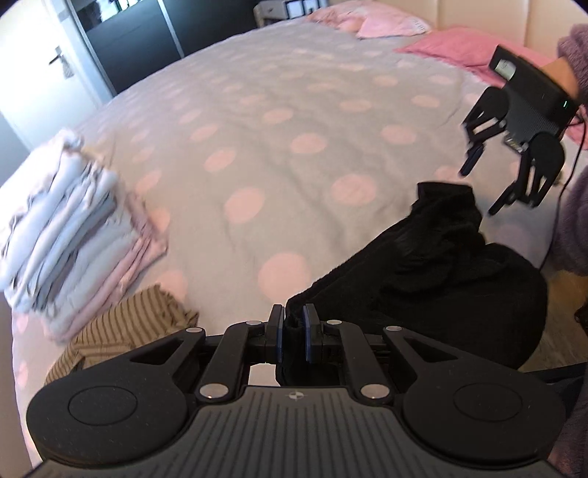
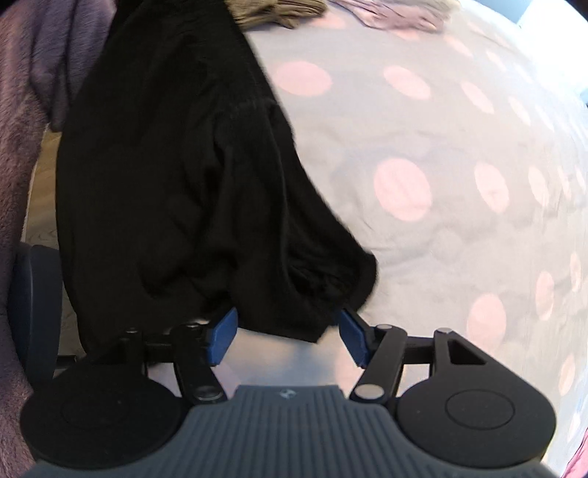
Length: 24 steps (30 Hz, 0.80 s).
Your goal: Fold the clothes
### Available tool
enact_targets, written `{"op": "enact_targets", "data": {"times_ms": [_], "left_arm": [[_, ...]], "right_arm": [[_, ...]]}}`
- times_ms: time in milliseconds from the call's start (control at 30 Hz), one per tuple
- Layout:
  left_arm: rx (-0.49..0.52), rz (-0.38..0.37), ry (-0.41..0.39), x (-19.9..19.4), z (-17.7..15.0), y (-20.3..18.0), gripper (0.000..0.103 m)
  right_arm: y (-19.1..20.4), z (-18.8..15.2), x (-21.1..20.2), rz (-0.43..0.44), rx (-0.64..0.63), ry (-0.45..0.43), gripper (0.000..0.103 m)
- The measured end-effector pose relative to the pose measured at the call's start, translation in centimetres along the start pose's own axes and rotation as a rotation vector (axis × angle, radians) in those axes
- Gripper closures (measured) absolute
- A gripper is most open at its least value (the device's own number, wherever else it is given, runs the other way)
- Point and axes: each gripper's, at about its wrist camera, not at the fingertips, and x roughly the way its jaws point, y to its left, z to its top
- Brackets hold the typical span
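A black garment [image 1: 433, 264] lies bunched at the near edge of the bed [image 1: 279, 121]. My left gripper [image 1: 293, 336] is shut on a corner of it, blue pads pinching the black cloth. My right gripper [image 1: 481, 184] hovers open above the garment's far end, at the right of the left wrist view. In the right wrist view the right gripper [image 2: 286, 336] is open, blue pads wide apart, with the black garment [image 2: 191, 176] hanging just ahead of it and its lower edge between the pads.
A stack of folded light clothes [image 1: 70, 224] sits on the bed at left. A striped brown garment [image 1: 125, 331] lies beside it near the edge. Pink pillows [image 1: 389, 22] are at the head. The bedspread [image 2: 441, 165] is grey with pink dots.
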Motion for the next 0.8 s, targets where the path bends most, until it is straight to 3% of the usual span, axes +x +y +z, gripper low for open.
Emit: {"op": "enact_targets", "data": {"times_ms": [167, 300, 467, 800], "left_arm": [[-0.022, 0.003, 0.032, 1.2, -1.0, 1.2, 0.095], [-0.039, 0.0, 0.044, 1.8, -1.2, 2.0, 0.095], [-0.046, 0.0, 0.06, 2.2, -1.2, 2.5, 0.094], [-0.085, 0.008, 0.119, 3.8, -1.9, 3.9, 0.094]], "right_arm": [[-2.8, -0.6, 0.0, -0.016, 0.011, -0.001, 0.039], [-4.4, -0.4, -0.3, -0.003, -0.019, -0.023, 0.046], [-3.5, -0.4, 1.3, -0.025, -0.241, 0.026, 0.046], [-6.5, 0.2, 4.7, 0.093, -0.245, 0.061, 0.04]]}}
